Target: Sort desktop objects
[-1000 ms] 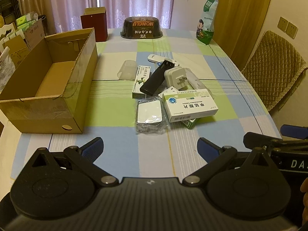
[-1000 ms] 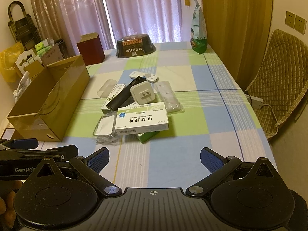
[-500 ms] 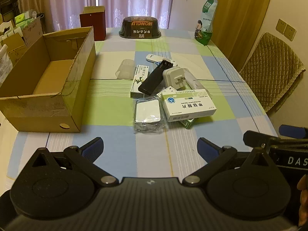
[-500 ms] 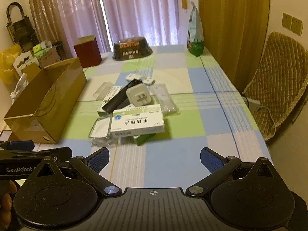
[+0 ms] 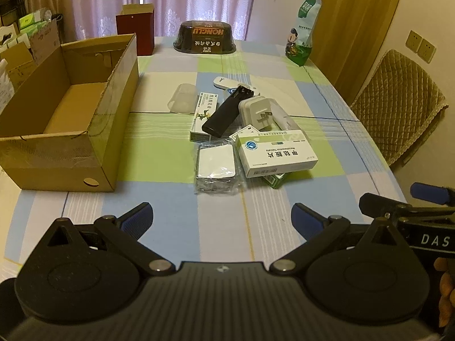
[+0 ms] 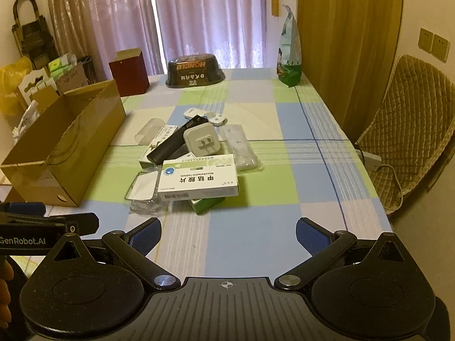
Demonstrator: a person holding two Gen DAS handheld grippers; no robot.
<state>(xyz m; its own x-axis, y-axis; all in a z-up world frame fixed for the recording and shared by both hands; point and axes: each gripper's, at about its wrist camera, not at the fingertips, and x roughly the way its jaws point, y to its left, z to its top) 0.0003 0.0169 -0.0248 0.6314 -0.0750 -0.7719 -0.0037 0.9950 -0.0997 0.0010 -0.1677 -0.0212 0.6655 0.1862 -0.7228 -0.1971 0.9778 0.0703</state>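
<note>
A heap of small items lies mid-table: a white medicine box (image 5: 275, 155) (image 6: 198, 181) on a green box (image 6: 205, 204), a bagged white tin (image 5: 216, 164) (image 6: 143, 186), a black cylinder (image 5: 226, 111) (image 6: 177, 139), a white plug adapter (image 5: 257, 113) (image 6: 201, 141), a long green-white carton (image 5: 203, 116) and a bagged white remote (image 6: 239, 147). An open, empty cardboard box (image 5: 65, 119) (image 6: 61, 145) stands to the left. My left gripper (image 5: 221, 219) and right gripper (image 6: 229, 237) hover open over the near table edge, short of the heap.
At the far end stand a dark bowl-shaped pack (image 5: 204, 37), a dark red box (image 5: 136, 34) and a green snack bag (image 5: 304, 28). A quilted chair (image 6: 409, 130) sits right of the table. Cartons and bags (image 6: 37, 85) crowd the floor on the left.
Both grippers have drawn back a little and risen, so the heap looks slightly farther away. Nothing on the table has moved, and both stay open.
</note>
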